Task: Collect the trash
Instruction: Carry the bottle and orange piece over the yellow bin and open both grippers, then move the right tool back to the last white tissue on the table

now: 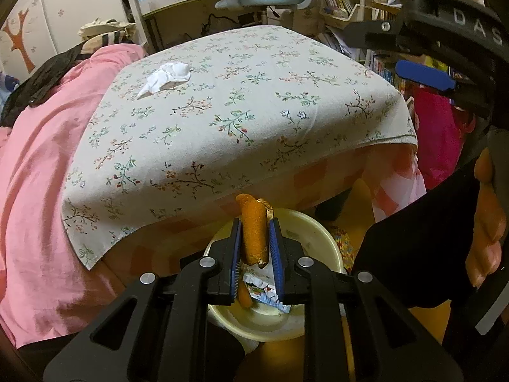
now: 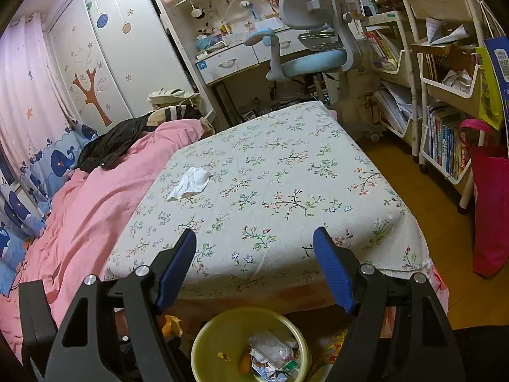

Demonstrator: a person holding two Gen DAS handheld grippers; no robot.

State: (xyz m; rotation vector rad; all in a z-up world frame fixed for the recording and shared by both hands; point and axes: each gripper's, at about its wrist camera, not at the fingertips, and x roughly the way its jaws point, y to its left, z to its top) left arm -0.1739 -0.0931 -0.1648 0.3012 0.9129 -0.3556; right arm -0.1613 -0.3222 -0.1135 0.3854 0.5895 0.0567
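Note:
My left gripper (image 1: 255, 222) is shut on a curled strip of orange peel (image 1: 253, 238), which stands upright between the blue pads. It hangs just over the pale yellow bin (image 1: 321, 238), which holds wrappers and scraps (image 1: 261, 289). A crumpled white tissue (image 1: 167, 78) lies on the floral tablecloth (image 1: 254, 111), far left. In the right wrist view my right gripper (image 2: 254, 238) stands open and empty above the table's near edge. The bin (image 2: 206, 343) is below it and the tissue (image 2: 191, 183) is ahead to the left. One of its blue pads (image 1: 423, 74) shows at the upper right of the left wrist view.
A pink quilt (image 2: 95, 197) lies against the table's left side. A red bag (image 2: 490, 210) and bookshelves (image 2: 445, 146) line the right, with wooden floor between. A desk chair (image 2: 311, 51) stands beyond the table. A person's hand (image 1: 486, 222) grips the right tool.

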